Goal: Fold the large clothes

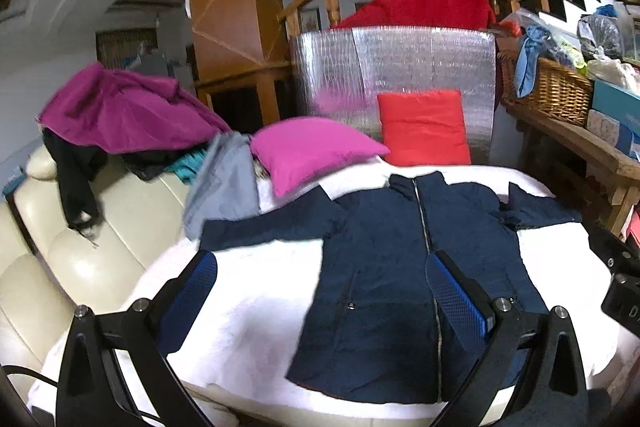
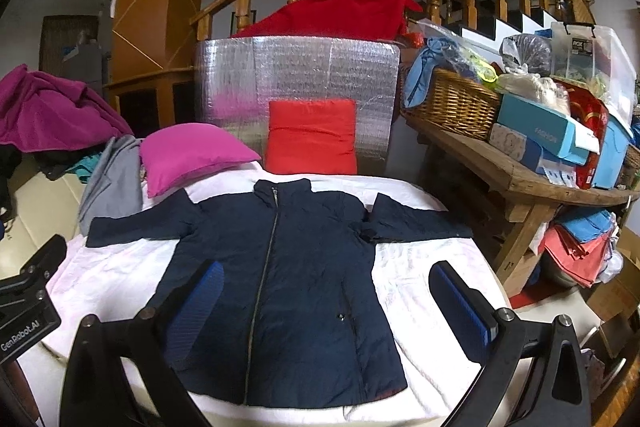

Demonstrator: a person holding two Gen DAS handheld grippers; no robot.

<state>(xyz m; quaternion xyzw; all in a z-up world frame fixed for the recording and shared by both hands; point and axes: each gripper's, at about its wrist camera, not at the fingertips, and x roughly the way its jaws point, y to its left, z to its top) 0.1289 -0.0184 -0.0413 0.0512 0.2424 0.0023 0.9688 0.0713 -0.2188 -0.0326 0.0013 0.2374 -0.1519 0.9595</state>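
Both tools sit closest to the lens: my left tool hangs with its pads wide apart over the jacket's lower left panel, gripping nothing, and my right tool is likewise spread, one pad over the jacket's body, the other over bare sheet.

Working left to right: the cream sofa carries a heap of clothes, then a pink pillow lies just beside the left sleeve, which is stretched straight out. The navy jacket lies flat and zipped on the white sheet, collar pointing away from me toward the red cushion, hem nearest me; its long axis runs along the zip, straight out from me. The right sleeve is out too, bunched slightly at the armpit.

I judge the fold has not begun. To do it well, I would pinch each cuff at the edge, lift only slightly, and lay each sleeve across the chest without dragging the body.
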